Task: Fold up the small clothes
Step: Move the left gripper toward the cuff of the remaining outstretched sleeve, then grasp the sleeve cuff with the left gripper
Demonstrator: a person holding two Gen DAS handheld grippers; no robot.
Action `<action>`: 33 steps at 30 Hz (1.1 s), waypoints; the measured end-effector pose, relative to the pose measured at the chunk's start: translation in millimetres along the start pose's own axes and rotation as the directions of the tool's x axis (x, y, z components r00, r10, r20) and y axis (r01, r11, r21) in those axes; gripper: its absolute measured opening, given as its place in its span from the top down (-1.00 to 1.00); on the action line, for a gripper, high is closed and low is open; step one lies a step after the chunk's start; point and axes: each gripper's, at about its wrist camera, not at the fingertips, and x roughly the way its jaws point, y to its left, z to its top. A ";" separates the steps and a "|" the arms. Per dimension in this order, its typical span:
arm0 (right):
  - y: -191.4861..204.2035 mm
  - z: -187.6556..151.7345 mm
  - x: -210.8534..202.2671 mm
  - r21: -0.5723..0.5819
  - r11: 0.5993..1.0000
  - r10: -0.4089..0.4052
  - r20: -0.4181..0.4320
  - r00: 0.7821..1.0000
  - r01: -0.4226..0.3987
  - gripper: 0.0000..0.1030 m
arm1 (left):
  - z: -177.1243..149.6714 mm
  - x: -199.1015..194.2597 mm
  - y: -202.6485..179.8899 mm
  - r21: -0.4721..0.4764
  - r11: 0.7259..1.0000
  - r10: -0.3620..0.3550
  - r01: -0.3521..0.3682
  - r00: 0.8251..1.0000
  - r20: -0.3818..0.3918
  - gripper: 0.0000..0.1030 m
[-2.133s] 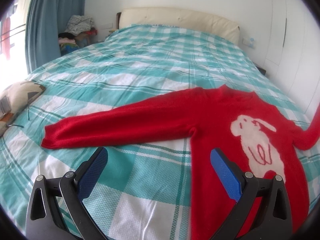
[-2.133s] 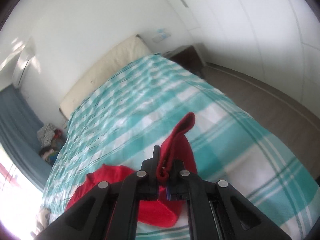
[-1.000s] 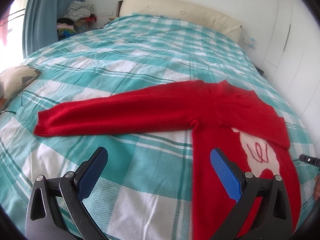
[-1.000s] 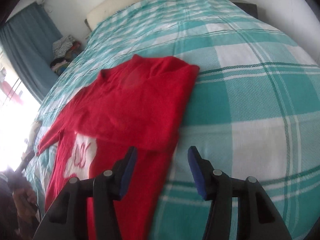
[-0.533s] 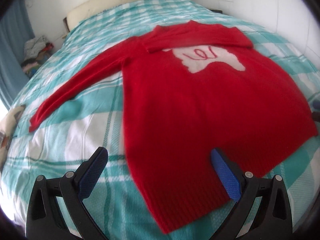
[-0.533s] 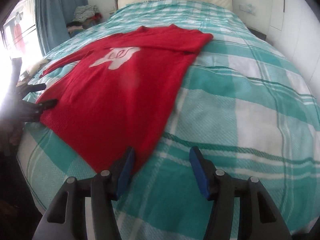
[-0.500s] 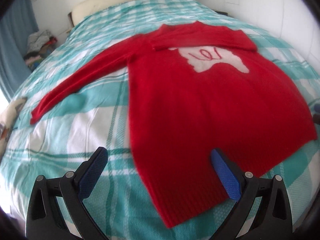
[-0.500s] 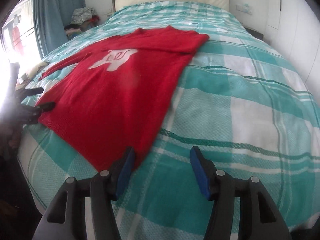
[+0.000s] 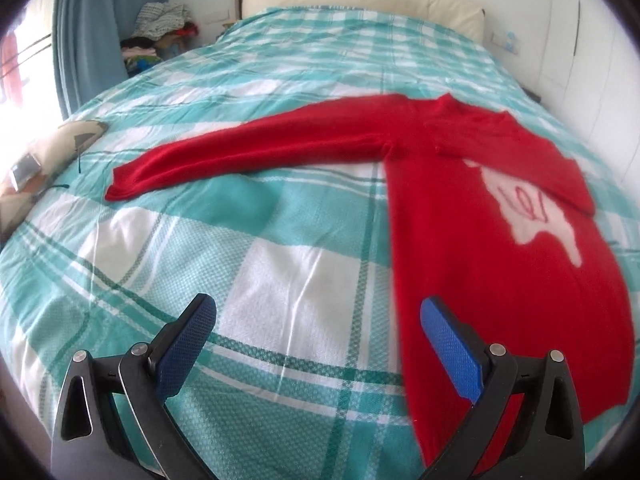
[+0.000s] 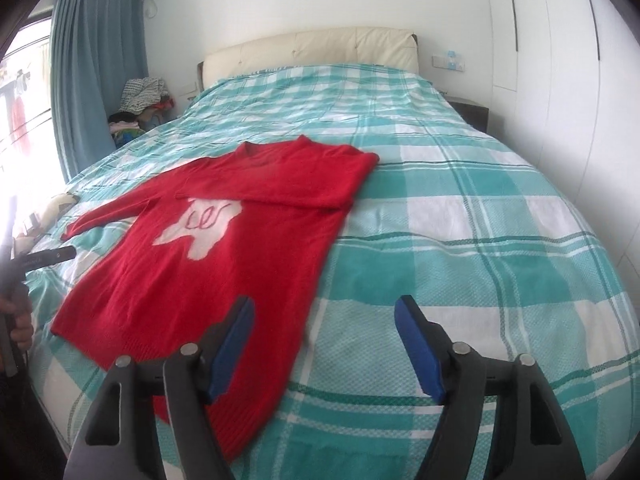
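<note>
Red sweater (image 10: 224,264) flat on checked bed (image 10: 480,240), one sleeve folded across chest, other outstretched; left gripper (image 9: 318,344) wide and empty, right gripper (image 10: 324,344) empty, jaws opening; risk: loose knit bunches, dragging the folded sleeve askew.

– Where does the sweater (image 10: 224,256) lie?
– Flat on the bed (image 10: 460,240), its neck toward the headboard (image 10: 308,48), its hem at the near edge. One sleeve (image 9: 248,152) stretches out toward the window side; the other is folded across the chest.
– And behind the bed?
– A pile of clothes (image 10: 140,104) in the corner beside the curtain (image 10: 96,72), left of the headboard.
– The tongs?
– The left tongs (image 9: 316,340) hover over the bed just left of the sweater; the right tongs (image 10: 324,344) at its right edge near the hem.
</note>
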 end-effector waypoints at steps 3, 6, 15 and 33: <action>-8.3 -6.3 9.9 0.013 0.999 -0.035 -0.023 0.999 0.035 -0.44 | -0.4 0.1 -7.8 0.035 0.999 -0.016 0.016 1.000 0.003 -0.99; -16.7 -12.8 12.1 0.051 0.998 -0.040 -0.041 0.998 0.042 -0.44 | -2.8 -0.5 -13.8 0.064 0.998 -0.003 0.004 1.000 -0.006 -0.99; -26.1 -17.1 15.1 0.095 0.994 -0.055 -0.059 0.997 0.060 -0.44 | -3.3 7.5 -4.2 -0.016 0.999 -0.047 0.047 0.997 -0.060 -0.99; -21.7 -20.9 11.5 0.092 0.994 -0.046 -0.067 0.997 0.052 -0.44 | 53.4 30.4 93.0 -0.341 0.931 -0.135 0.129 0.991 0.007 -0.99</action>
